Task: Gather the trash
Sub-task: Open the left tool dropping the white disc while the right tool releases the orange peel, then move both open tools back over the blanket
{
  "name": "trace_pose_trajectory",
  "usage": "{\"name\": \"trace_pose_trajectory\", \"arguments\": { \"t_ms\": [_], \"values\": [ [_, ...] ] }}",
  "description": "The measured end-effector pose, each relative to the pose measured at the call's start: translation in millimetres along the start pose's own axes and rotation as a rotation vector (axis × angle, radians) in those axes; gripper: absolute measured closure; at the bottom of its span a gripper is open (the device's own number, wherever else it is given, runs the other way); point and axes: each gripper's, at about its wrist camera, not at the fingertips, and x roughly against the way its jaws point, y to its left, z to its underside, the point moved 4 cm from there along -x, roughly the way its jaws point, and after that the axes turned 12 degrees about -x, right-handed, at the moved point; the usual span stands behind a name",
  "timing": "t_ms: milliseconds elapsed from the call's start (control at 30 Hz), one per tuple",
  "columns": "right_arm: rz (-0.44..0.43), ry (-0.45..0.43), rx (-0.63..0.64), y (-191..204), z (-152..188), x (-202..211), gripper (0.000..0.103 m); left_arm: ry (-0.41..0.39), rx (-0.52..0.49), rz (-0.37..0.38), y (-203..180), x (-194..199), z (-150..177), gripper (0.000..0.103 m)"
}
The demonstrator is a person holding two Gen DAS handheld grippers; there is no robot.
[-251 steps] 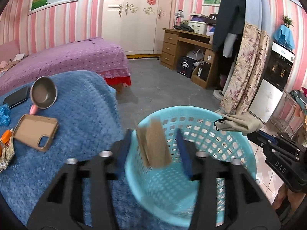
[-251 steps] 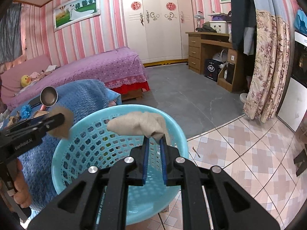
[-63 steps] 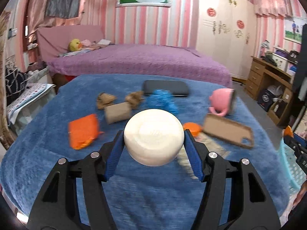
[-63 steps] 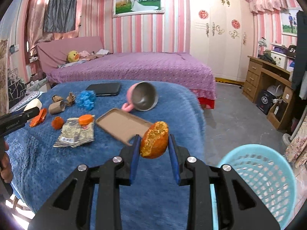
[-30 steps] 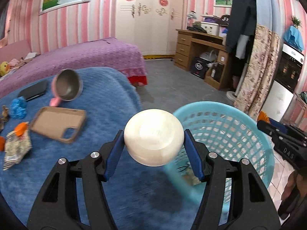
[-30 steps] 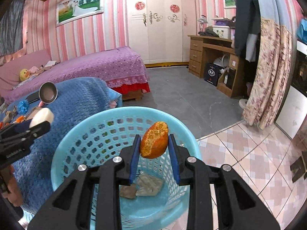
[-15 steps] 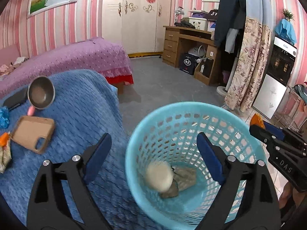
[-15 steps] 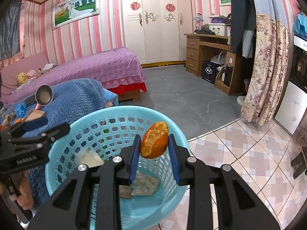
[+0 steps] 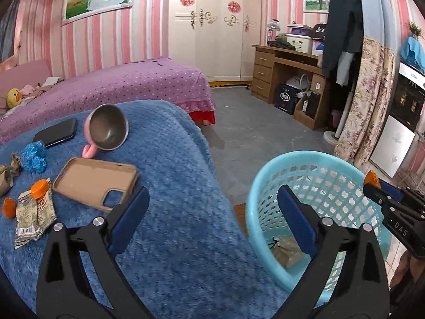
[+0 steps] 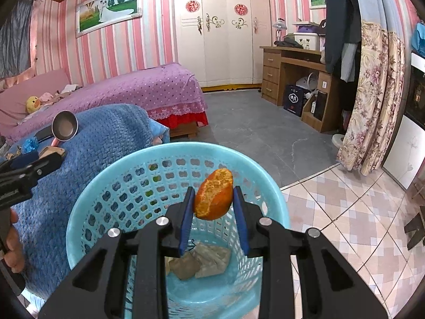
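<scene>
Your right gripper (image 10: 213, 212) is clamped on an orange peel (image 10: 213, 194), fingers pressed to both its sides, held over the mouth of the blue basket (image 10: 106, 175). Below it, on the basket floor, lie crumpled brownish paper scraps (image 10: 204, 260).

Your left gripper (image 9: 212, 220) has its fingers spread wide with nothing between them. It straddles the edge of the blue blanket (image 9: 170, 164) on one side and the basket rim on the other.

On the blanket near your left gripper: a tan phone case (image 9: 93, 180), a crumpled snack wrapper (image 9: 32, 212) with an orange cap (image 9: 39, 187) on it, and another orange bit (image 9: 9, 207) just beside it. Farther out: a blue crinkled wad (image 9: 33, 156), a brown scrap (image 9: 6, 175) at the frame edge, a pink cup (image 9: 106, 130) tipped on its side, and a dark phone (image 9: 55, 133) behind it.

Beyond the blanket stands a purple bed (image 9: 119, 85); a white wardrobe (image 9: 212, 26) and wooden desk (image 9: 287, 71) stand against the far walls.
</scene>
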Motion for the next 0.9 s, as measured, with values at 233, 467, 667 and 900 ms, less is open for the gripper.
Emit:
{"name": "trace_pose_trajectory", "arguments": {
  "t_ms": [233, 467, 667, 900],
  "values": [
    [0.044, -0.053, 0.013, 8, -8, 6, 0.036, -0.007, 0.007, -0.021, 13, 9, 7, 0.007],
    [0.064, -0.085, 0.009, 16, -9, 16, 0.009, -0.014, 0.029, -0.036, 30, 21, 16, 0.007],
    [0.048, -0.091, -0.001, 33, -9, 20, 0.005, -0.033, 0.035, -0.078, 52, 41, 20, 0.006],
    [0.014, -0.089, 0.007, 69, -7, 21, 0.005, -0.028, 0.076, -0.139, 100, 63, 37, 0.006]
  ]
}}
